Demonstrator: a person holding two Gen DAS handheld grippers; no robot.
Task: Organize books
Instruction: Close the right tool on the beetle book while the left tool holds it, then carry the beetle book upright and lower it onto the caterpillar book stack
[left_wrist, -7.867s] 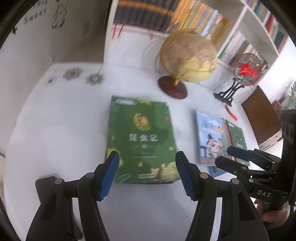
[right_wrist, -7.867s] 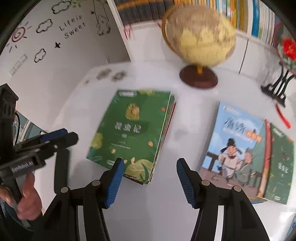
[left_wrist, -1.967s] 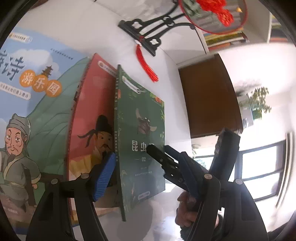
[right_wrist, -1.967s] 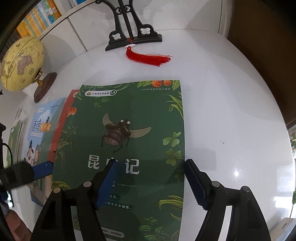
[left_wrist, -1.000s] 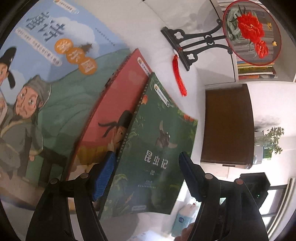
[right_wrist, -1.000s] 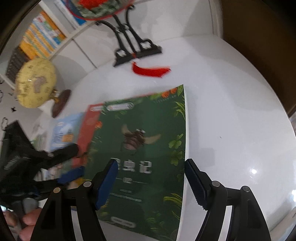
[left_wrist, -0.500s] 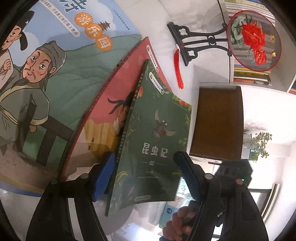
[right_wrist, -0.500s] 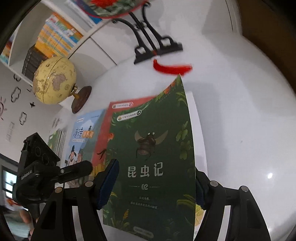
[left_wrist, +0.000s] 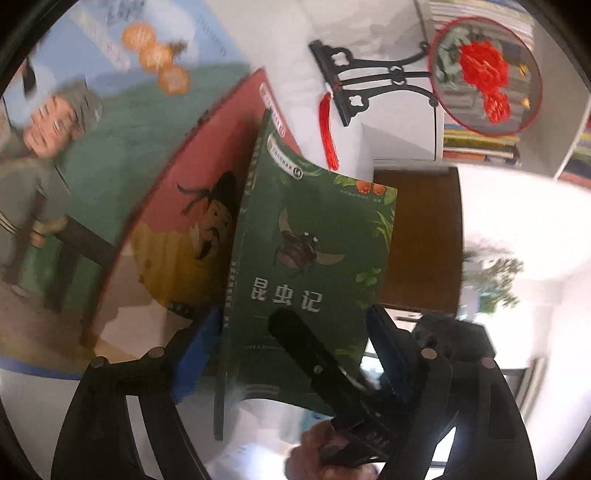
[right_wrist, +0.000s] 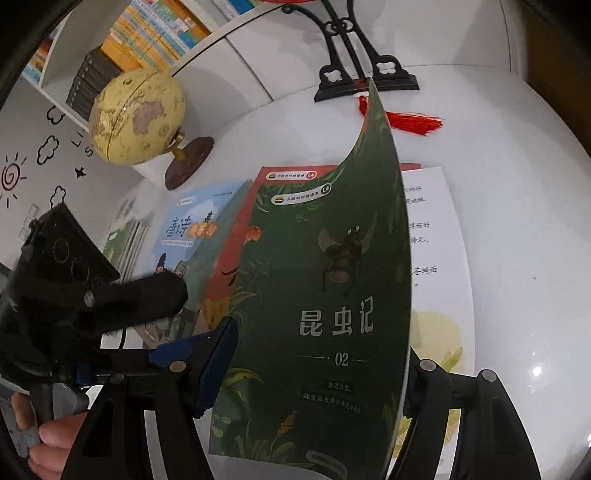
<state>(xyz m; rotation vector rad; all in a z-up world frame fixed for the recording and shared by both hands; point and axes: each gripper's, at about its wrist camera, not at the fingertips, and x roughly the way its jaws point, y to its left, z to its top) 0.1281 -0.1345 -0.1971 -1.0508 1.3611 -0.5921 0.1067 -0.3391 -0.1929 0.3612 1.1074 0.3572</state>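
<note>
A green insect book (right_wrist: 314, 295) lies on top of a red book (right_wrist: 236, 254) and a blue picture book (right_wrist: 184, 236) on the white table (right_wrist: 517, 184). Its front cover is lifted and curled up, baring a white printed page (right_wrist: 432, 258). My right gripper (right_wrist: 310, 373) is open, with the raised cover standing between its fingers. My left gripper (left_wrist: 284, 347) is open, its fingers on either side of the green book's (left_wrist: 306, 280) spine edge. The right gripper's finger (left_wrist: 314, 365) lies across the cover in the left wrist view.
A globe (right_wrist: 136, 118) stands at the back left. A black fan stand (right_wrist: 354, 70) with a red tassel (right_wrist: 410, 122) stands behind the books. A green book stack (right_wrist: 122, 247) lies far left. Bookshelves (right_wrist: 147, 33) line the wall. A brown cabinet (left_wrist: 421, 236) lies beyond the table edge.
The green book's cover has risen and curled up off its first page. Both grippers have moved in closer around the book; the left one now straddles its spine edge.
</note>
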